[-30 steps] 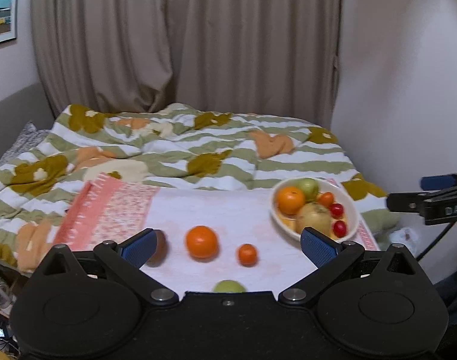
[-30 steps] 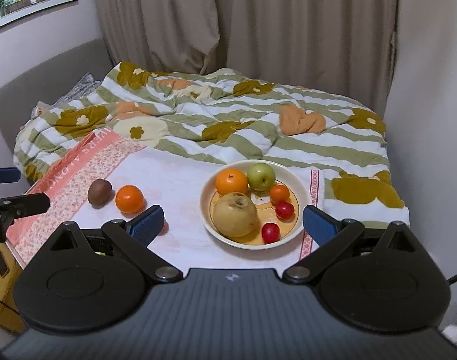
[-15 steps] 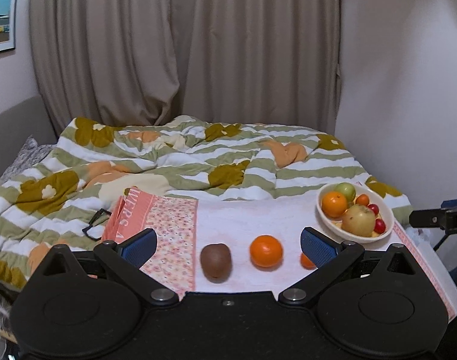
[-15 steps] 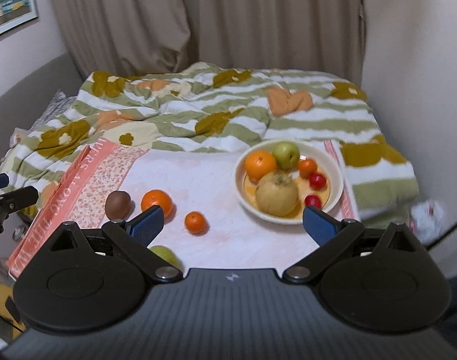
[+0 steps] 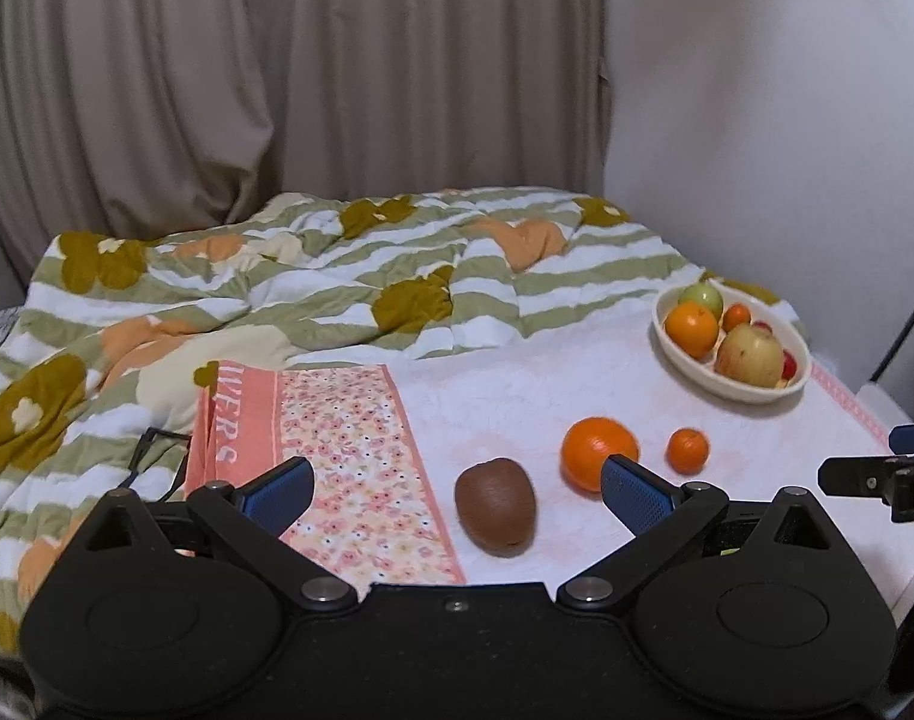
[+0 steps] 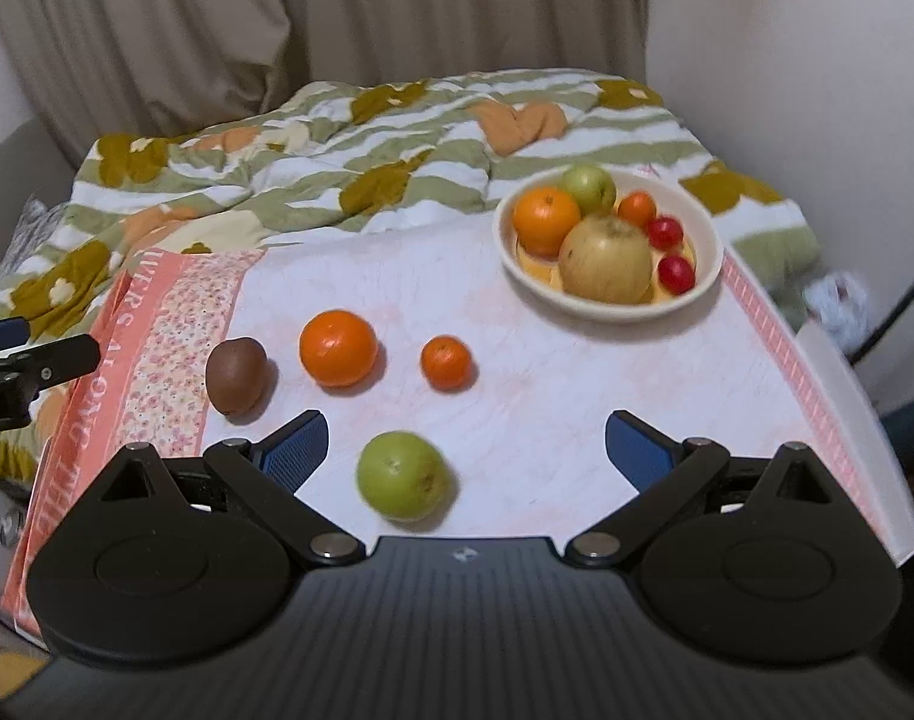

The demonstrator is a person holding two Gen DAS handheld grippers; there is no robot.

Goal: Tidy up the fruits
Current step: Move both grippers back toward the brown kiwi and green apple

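Both tools wide open, empty. Left tool point(image 5: 456, 489) has the kiwi point(image 5: 496, 507) dead ahead between its fingers, long axis running away from it. Green apple point(image 6: 404, 476) sits likewise at right tool point(image 6: 466, 450). Bowl point(image 6: 712, 252) far right: right tool nearer.

Beige curtains point(image 5: 289, 78), white wall point(image 5: 757, 108), striped floral duvet point(image 5: 337, 276)
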